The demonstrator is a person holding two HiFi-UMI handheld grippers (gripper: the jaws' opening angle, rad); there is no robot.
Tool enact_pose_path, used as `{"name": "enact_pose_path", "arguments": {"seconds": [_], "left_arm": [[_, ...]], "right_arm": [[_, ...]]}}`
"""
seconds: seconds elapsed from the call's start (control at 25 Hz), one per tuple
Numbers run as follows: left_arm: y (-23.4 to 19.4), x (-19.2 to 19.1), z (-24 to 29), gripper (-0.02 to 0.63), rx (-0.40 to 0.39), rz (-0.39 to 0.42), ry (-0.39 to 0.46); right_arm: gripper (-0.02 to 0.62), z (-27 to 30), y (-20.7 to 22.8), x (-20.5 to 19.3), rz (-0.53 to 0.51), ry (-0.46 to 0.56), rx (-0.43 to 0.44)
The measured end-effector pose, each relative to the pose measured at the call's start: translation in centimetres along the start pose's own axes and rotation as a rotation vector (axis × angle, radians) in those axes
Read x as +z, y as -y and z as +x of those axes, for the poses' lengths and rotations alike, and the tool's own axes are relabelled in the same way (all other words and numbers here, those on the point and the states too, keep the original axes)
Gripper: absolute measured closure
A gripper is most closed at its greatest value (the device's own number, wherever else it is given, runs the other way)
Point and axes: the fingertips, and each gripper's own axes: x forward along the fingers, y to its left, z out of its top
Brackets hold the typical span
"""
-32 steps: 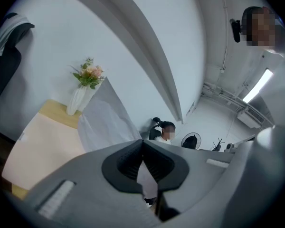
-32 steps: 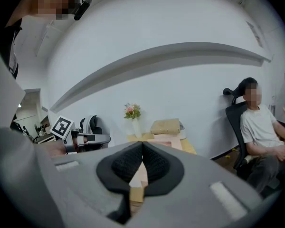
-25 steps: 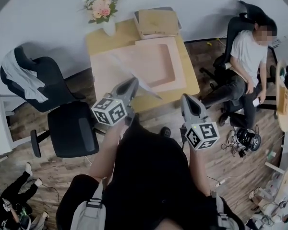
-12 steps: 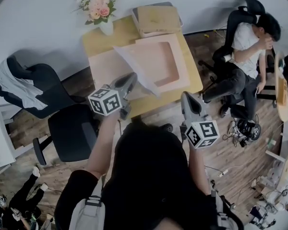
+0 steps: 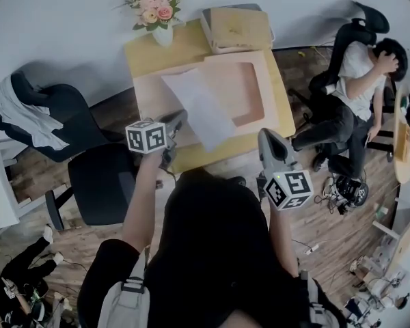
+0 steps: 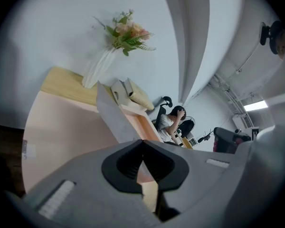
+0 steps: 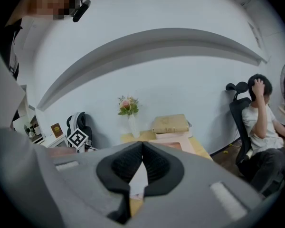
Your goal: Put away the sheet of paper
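Observation:
A white sheet of paper (image 5: 199, 108) slopes low over the pink board with a rectangular window (image 5: 260, 63) on the wooden table (image 5: 145, 55). My left gripper (image 5: 179, 117) is at the sheet's near left edge, shut on it. In the left gripper view the sheet (image 6: 115, 114) rises out of the closed jaws of the left gripper (image 6: 142, 144) toward the vase. My right gripper (image 5: 265, 136) hangs off the table's near right corner, shut and holding nothing. The right gripper view shows the right gripper (image 7: 142, 145) with its jaws touching, and the sheet (image 7: 140, 178) beyond them.
A vase of flowers (image 5: 157, 9) and a tan box on a stack (image 5: 239, 27) stand at the table's back. Two black office chairs (image 5: 96, 180) are to the left, one draped with white cloth (image 5: 29, 115). A person sits in a chair at the right (image 5: 355, 87).
My left gripper has dropped toward the table, and the sheet it holds has swung from raised to lying low over the pink board. The right gripper drifted slightly.

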Motion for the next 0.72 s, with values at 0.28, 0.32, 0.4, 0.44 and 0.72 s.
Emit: {"name": "enact_pose_path", "arguments": {"seconds": [0.28,0.32,0.4,0.44,0.72], "left_arm": [[-5.6,-1.7,-0.4,0.597,0.134,0.044,-0.131],[-6.1,-1.7,-0.3,0.597,0.145,0.051,-0.140],[-6.9,-1.9,0.0,0.598,0.163,0.057,-0.152],[-7.3,-2.0,0.1,0.597,0.175,0.061,-0.161],[-10.3,-1.5,0.2,0.597,0.257,0.143,-0.229]], "right_arm": [[0.592,0.9,0.4,0.4,0.001,-0.011,-0.001],[0.592,0.9,0.6,0.3,0.002,-0.013,-0.002],[0.592,0.9,0.8,0.2,0.006,-0.017,-0.004],[0.592,0.9,0.9,0.2,0.007,-0.019,-0.005],[0.592,1.0,1.3,-0.2,0.017,-0.033,-0.011]]}}
